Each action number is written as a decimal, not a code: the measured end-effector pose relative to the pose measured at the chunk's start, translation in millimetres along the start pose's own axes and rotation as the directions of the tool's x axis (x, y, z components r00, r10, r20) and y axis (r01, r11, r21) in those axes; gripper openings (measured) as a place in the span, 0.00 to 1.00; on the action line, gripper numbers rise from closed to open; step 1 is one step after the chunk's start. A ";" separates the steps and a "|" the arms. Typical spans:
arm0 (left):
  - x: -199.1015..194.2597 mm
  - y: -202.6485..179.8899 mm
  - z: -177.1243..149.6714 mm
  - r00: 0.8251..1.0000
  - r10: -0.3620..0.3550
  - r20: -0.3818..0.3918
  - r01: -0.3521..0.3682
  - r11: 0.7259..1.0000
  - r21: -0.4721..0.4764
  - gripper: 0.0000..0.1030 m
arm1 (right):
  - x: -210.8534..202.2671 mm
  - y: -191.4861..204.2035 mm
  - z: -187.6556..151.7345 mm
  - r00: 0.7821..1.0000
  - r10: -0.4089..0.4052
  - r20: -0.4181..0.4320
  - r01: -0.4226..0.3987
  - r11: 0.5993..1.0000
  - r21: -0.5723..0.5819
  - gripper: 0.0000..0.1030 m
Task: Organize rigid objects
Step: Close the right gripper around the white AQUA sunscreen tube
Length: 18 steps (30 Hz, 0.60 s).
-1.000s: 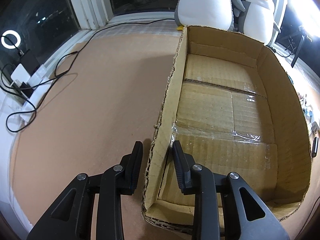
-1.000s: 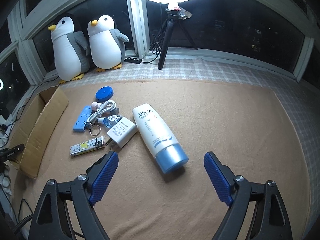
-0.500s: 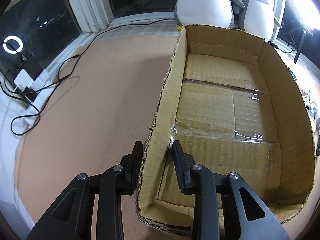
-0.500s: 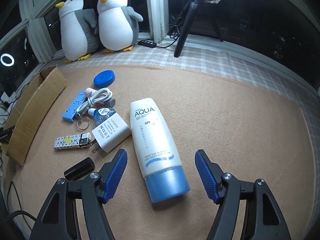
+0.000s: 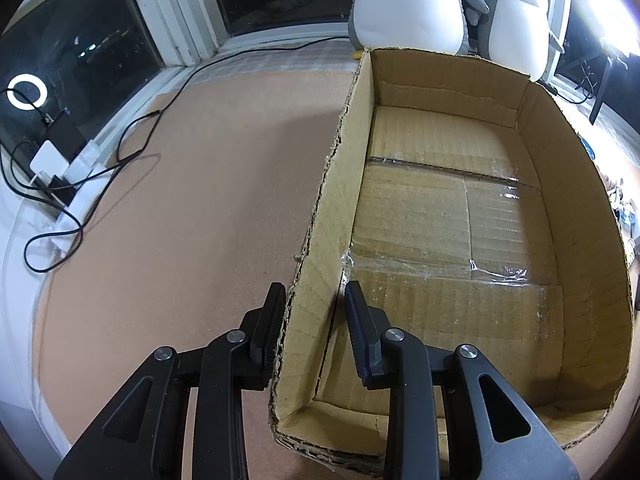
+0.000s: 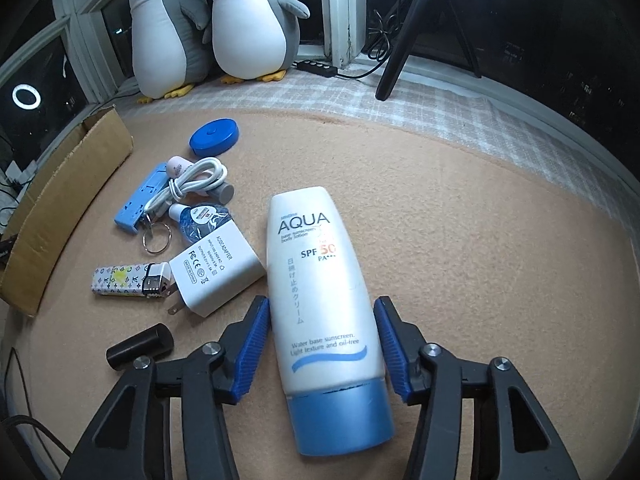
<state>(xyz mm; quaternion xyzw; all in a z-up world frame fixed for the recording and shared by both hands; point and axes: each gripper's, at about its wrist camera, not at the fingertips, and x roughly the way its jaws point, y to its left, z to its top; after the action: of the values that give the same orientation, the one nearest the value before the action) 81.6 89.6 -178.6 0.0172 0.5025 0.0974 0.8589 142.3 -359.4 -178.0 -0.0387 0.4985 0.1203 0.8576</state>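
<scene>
There is one cardboard box (image 5: 472, 216); two penguins (image 6: 256, 20) stand by the window; one sunscreen tube (image 6: 320, 292) lies on the mat; one white adapter (image 6: 216, 272); one lighter (image 6: 128, 280); one blue round case (image 6: 214, 136); one light blue strip (image 6: 140, 204); one coiled white cable (image 6: 192, 184); one key ring (image 6: 157, 236); one small blue bottle (image 6: 200, 222); one black cylinder (image 6: 140, 346); one tripod (image 6: 404, 36); two grippers, one per view.
</scene>
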 end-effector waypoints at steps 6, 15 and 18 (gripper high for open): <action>-0.2 -0.5 -0.1 1.000 0.003 0.001 -0.003 1.000 0.000 0.28 | -1.8 0.9 -2.8 1.000 0.009 0.000 -0.009 1.000 0.005 0.45; -0.6 -1.6 0.1 1.000 0.007 0.002 -0.007 1.000 0.000 0.28 | -2.5 3.8 -7.6 0.999 -0.023 0.029 0.023 1.000 0.007 0.43; -0.4 -1.7 0.0 1.000 0.007 0.003 -0.007 1.000 -0.001 0.28 | -3.7 4.5 -9.6 0.999 -0.028 0.038 0.028 0.999 0.018 0.43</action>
<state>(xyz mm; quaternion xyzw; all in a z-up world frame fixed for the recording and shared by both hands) 81.7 87.9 -178.4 0.0185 0.5012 0.1005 0.8593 131.3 -357.4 -179.4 -0.0358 0.4824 0.1045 0.8690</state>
